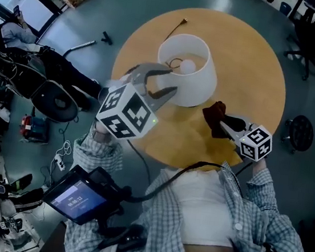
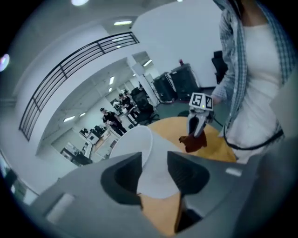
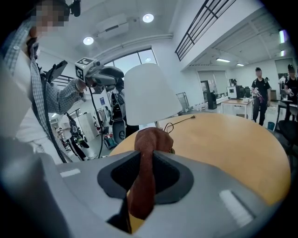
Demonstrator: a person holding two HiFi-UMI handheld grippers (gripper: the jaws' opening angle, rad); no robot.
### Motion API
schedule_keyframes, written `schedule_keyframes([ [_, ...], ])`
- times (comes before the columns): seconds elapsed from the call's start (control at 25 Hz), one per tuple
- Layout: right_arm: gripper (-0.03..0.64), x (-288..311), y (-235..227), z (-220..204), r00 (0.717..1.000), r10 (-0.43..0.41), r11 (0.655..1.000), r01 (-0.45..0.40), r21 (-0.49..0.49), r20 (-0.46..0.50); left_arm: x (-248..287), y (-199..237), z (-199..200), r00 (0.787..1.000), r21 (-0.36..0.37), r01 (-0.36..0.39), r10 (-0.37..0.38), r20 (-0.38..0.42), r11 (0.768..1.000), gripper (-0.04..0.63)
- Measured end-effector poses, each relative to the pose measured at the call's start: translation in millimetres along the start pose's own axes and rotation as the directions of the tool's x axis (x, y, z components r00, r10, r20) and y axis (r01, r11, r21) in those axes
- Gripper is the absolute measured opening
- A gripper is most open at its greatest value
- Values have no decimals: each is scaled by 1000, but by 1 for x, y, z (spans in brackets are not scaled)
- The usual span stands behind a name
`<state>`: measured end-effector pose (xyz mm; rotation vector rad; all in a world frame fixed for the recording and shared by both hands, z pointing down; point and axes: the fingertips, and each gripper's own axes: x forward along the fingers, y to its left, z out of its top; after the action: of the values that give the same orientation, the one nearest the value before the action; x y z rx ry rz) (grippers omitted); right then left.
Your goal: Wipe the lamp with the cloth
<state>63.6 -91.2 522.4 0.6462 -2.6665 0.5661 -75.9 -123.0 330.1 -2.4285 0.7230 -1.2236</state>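
**Lamp on table, cloth in right gripper, left gripper open by shade**

- A white lamp (image 1: 196, 83) is seen upright near the middle of a round wooden table (image 1: 251, 66). From the head view the shade is looked into from above, and a bulb (image 1: 187, 66) is seen inside. A thin cord (image 1: 173, 29) is trailed from the lamp across the far side of the table.
- The left gripper (image 2: 153, 160) is held above the table at the shade's near-left side, with the jaws spread wide. Nothing is gripped; only the shade and the tabletop are seen through the gap. Whether a jaw touches the shade cannot be told.
- The right gripper (image 3: 148, 158) is closed on a dark red cloth (image 3: 150, 135). The cloth is pinched between the pads, bunched above the jaws and hung below them.
- The cloth is held over the table just to the right of the lamp, near the shade but apart from it.
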Motion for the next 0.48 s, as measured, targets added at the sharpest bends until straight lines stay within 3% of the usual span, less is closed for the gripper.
schedule_keyframes([
  [0.12, 81, -2, 2, -2, 1000, 5, 1000, -5, 3, -1, 11, -3, 7, 996, 139, 46, -35, -84, 989, 196],
  [0.24, 81, -4, -1, -2, 1000, 2, 1000, -2, 8, 2, 25, -2, 2, 982, 219, 103, -65, -175, 970, 214],
  [0.48, 81, -8, -2, 0, 1000, -8, 1000, 8, 25, 12, 40, -6, -10, 967, 231, 178, -127, -219, 957, 185],
])
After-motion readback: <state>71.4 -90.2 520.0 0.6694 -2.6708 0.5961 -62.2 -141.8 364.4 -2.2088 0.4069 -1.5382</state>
